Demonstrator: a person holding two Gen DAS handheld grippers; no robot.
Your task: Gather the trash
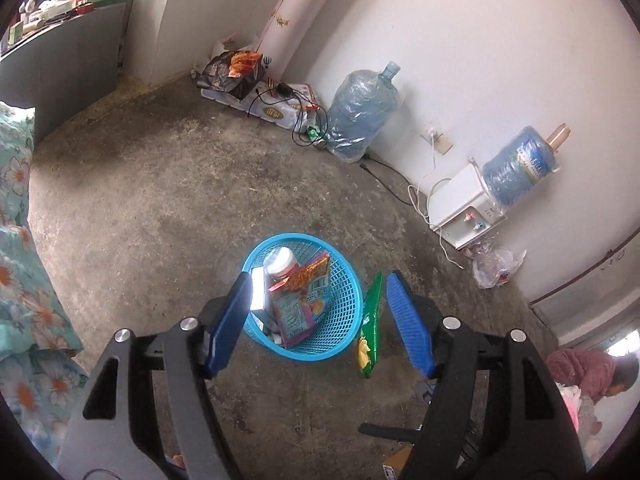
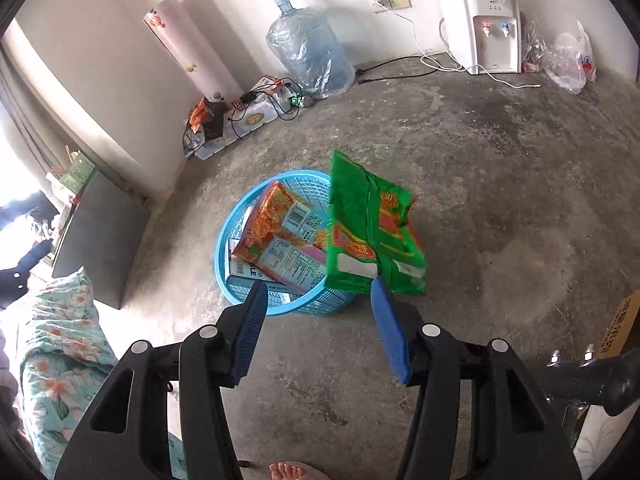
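Note:
A blue mesh basket [image 1: 340, 312] stands on the concrete floor and holds an orange snack packet [image 1: 308, 276], a pink and teal carton [image 1: 290, 314], a white-capped bottle [image 1: 280, 262] and a box. A green snack bag [image 1: 370, 326] hangs in the air just right of the basket's rim. My left gripper [image 1: 316, 284] is open above the basket. In the right wrist view the basket [image 2: 240, 208] lies ahead, with the green bag [image 2: 372, 232] over its right rim, just beyond my open right gripper [image 2: 318, 288]. No finger grips the bag.
Two water jugs [image 1: 362, 114] and a white dispenser [image 1: 464, 208] stand along the wall with cables [image 1: 420, 196] on the floor. A plastic bag [image 1: 496, 266] lies by the dispenser. A floral bed cover [image 1: 20, 240] is at the left. A bare foot [image 2: 292, 472] is near.

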